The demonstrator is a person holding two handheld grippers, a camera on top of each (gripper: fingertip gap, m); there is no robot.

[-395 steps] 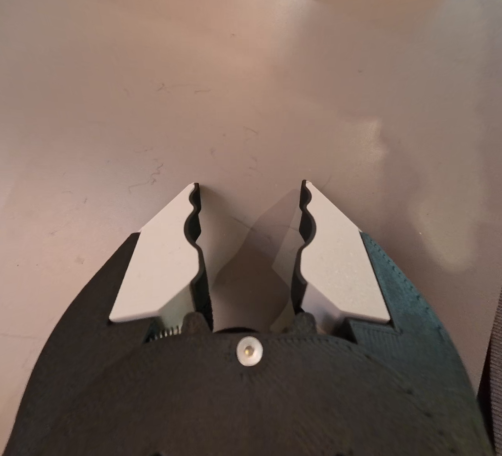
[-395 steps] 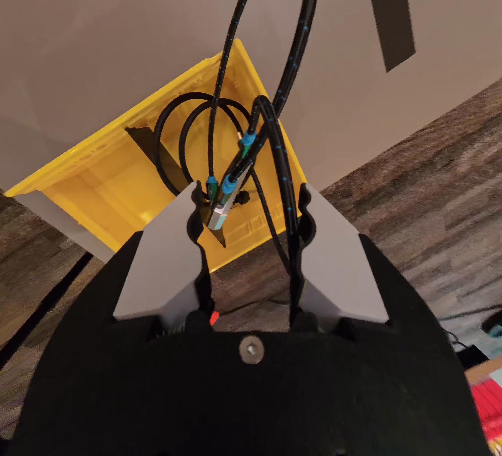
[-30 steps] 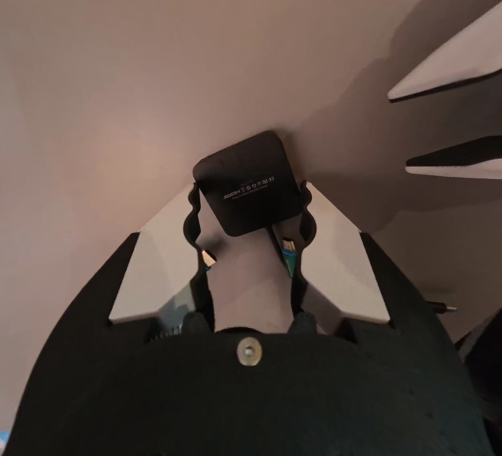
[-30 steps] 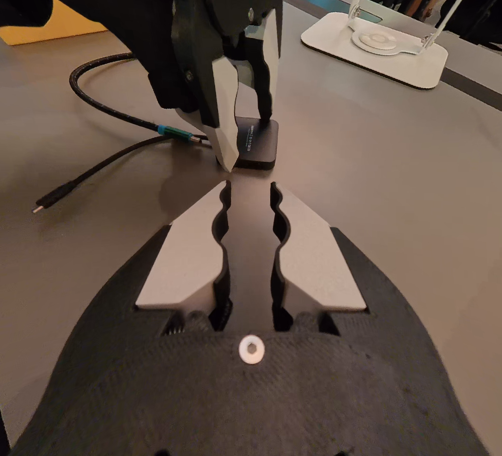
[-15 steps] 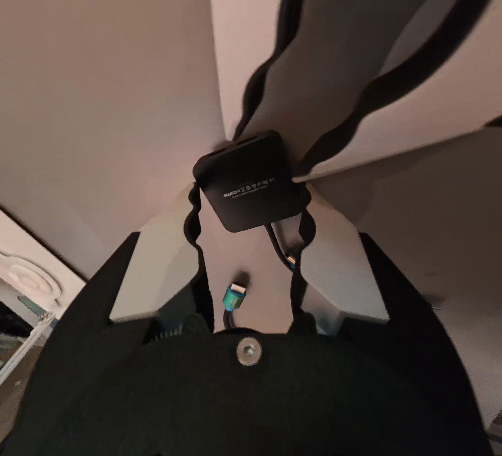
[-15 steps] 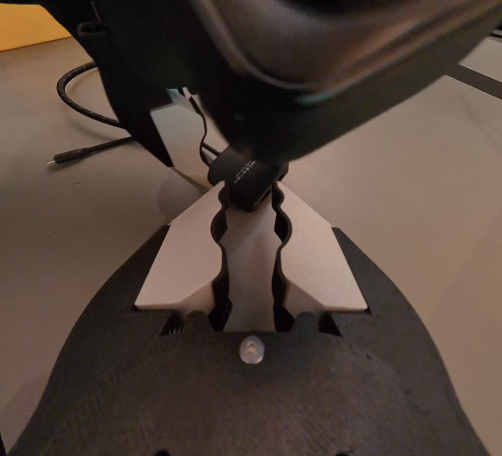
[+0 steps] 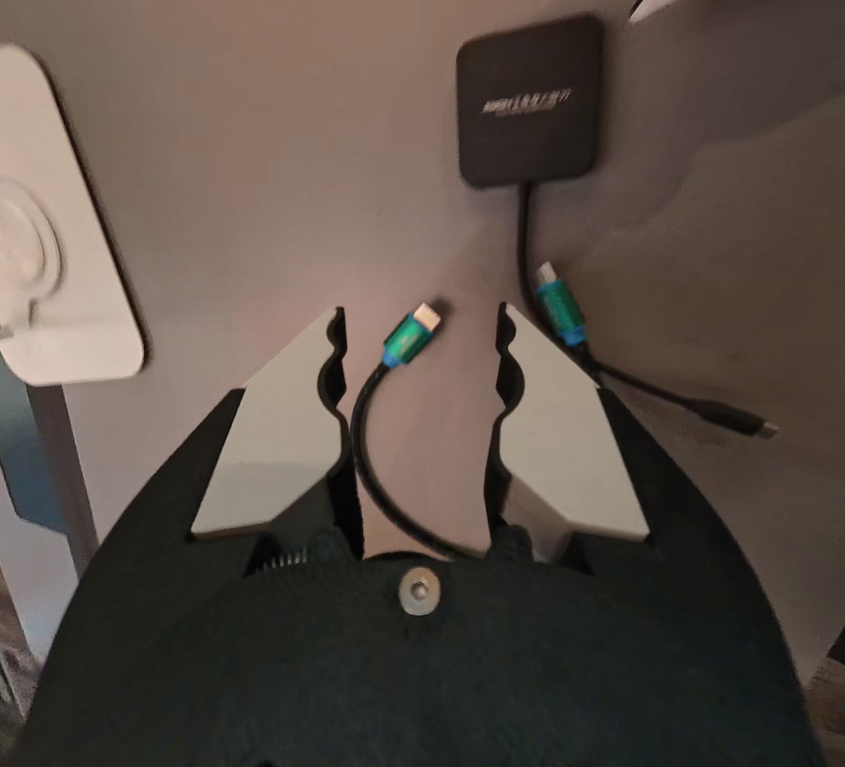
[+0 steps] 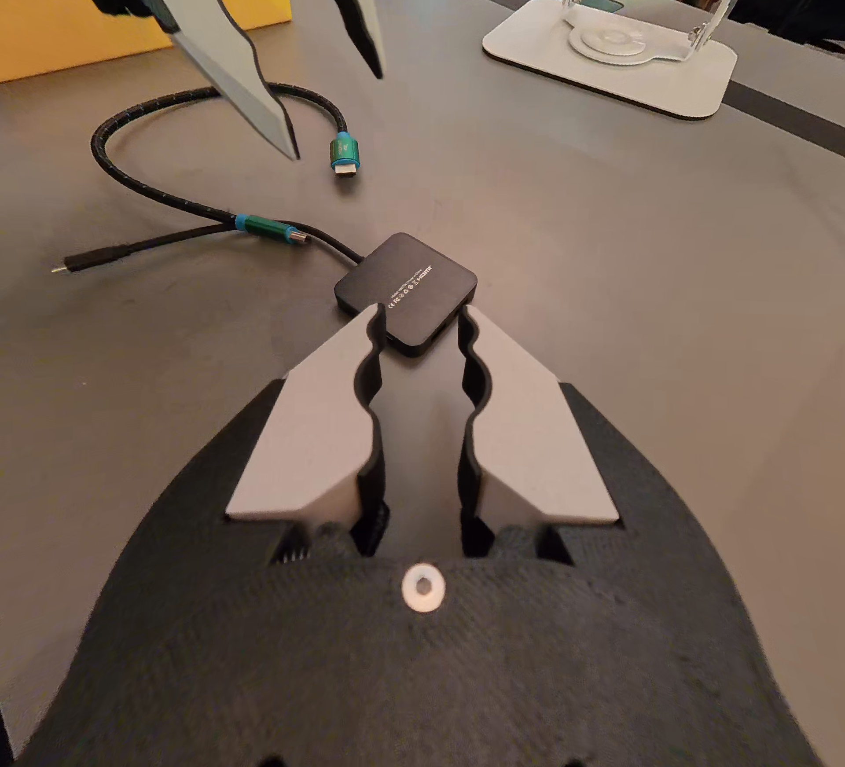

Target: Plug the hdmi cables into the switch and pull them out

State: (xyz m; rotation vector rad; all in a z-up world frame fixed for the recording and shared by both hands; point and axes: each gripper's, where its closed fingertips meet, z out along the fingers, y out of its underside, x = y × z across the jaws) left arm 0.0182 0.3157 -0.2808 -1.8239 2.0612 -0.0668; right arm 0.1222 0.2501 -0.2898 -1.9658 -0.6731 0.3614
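The black square switch lies flat on the grey table, its near corner between the tips of my right gripper, which is partly open and not clamped on it. It also shows in the left wrist view. Two braided black HDMI cables lie unplugged: one green plug sits on the table under my open, empty left gripper, the other green plug just right of it beside the switch's thin lead. In the right wrist view the left gripper hovers over the plugs.
The switch's own lead ends in a small plug at the left. A yellow bin stands at the back left. A white stand base sits at the back right, and shows at the left in the left wrist view. To reach the green plug in a straight line is about 5 cm for my left fingers, about 15 cm for my right.
My left gripper has let go of the switch and pulled back and up over the cable plugs. The switch now lies turned at my right gripper's tips. The right gripper stays partly open.
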